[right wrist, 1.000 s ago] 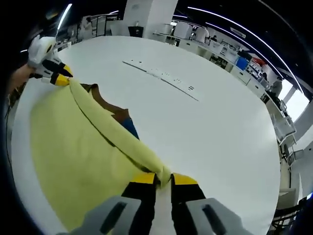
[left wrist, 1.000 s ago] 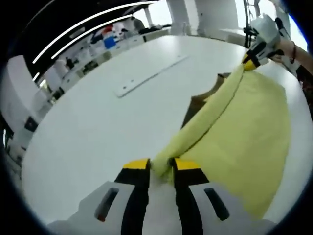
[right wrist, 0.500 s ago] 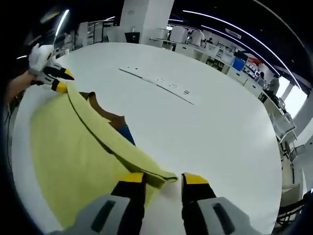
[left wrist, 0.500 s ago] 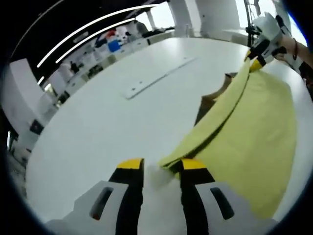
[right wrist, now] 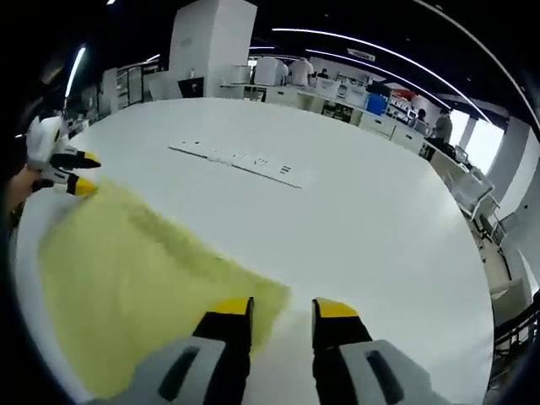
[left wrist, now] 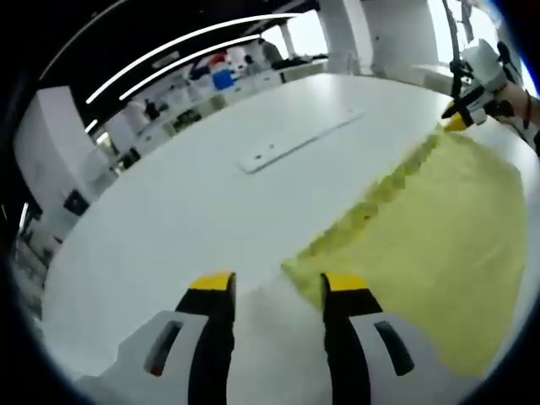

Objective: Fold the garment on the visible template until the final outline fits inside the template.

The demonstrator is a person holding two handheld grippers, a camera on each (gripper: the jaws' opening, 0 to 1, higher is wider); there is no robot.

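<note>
A yellow garment (left wrist: pixel 422 228) lies flat on the white round table (left wrist: pixel 169 211), with one corner just ahead of my left gripper (left wrist: pixel 278 285). That gripper stands open with nothing between its yellow-tipped jaws. In the right gripper view the same garment (right wrist: pixel 126 270) spreads out to the left, its near corner touching the left jaw of my right gripper (right wrist: pixel 283 310), which is open and holds nothing. Each gripper appears at the garment's far corner in the other's view: the right gripper (left wrist: pixel 471 94) held by a hand, and the left gripper (right wrist: pixel 66 162) with its jaws apart. The cloth hides whatever lies under it.
A long white strip (left wrist: pixel 295 143) with small marks lies on the table beyond the garment, also seen as the strip (right wrist: pixel 236 159) in the right gripper view. Bare table (right wrist: pixel 380 228) stretches far beyond it. Benches, shelves and a person (right wrist: pixel 440 126) stand around the room's edge.
Both grippers opened and let go of the garment's lifted fold. The cloth dropped flat and now covers the brown and blue patch that showed beside it before.
</note>
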